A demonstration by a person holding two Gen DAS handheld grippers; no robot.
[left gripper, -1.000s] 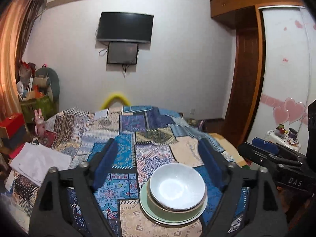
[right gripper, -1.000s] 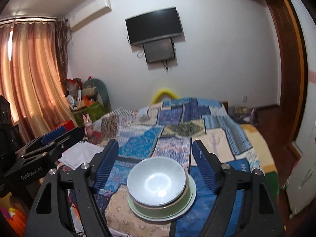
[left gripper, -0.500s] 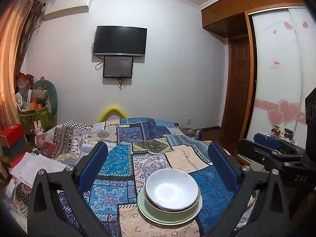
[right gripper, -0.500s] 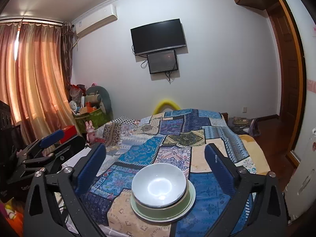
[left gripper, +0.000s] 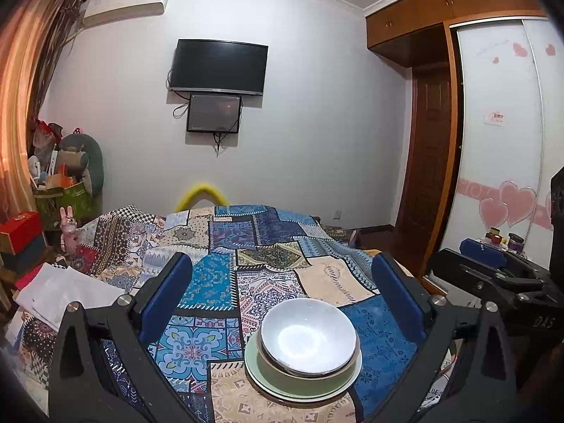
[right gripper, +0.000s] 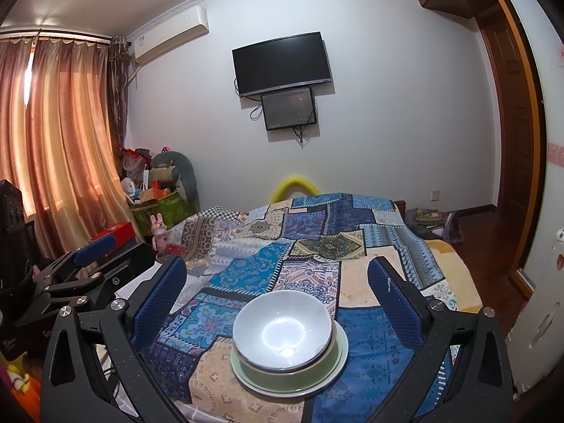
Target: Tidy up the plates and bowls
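A white bowl point(left gripper: 308, 336) sits nested in a green bowl point(left gripper: 278, 370) on a pale green plate point(left gripper: 257, 375), stacked near the front edge of a patchwork-covered bed. The same stack shows in the right wrist view: white bowl point(right gripper: 282, 328), green bowl point(right gripper: 275, 375), plate point(right gripper: 338, 359). My left gripper point(left gripper: 282, 275) is open and empty, held above and behind the stack. My right gripper point(right gripper: 276, 271) is open and empty, likewise above the stack. Each gripper appears in the other's view, the right one point(left gripper: 493, 275) and the left one point(right gripper: 84, 268).
The patchwork bedspread point(left gripper: 246, 246) covers the bed. White papers point(left gripper: 60, 290) lie at its left edge. Boxes, bags and toys point(left gripper: 53, 190) crowd the left corner by the curtain point(right gripper: 53, 141). A TV point(left gripper: 216, 67) hangs on the far wall. A wardrobe point(left gripper: 500, 141) stands right.
Both grippers have opened wider and pulled up and back from the stack, so more of the room shows. The bowls and plate have stayed in place.
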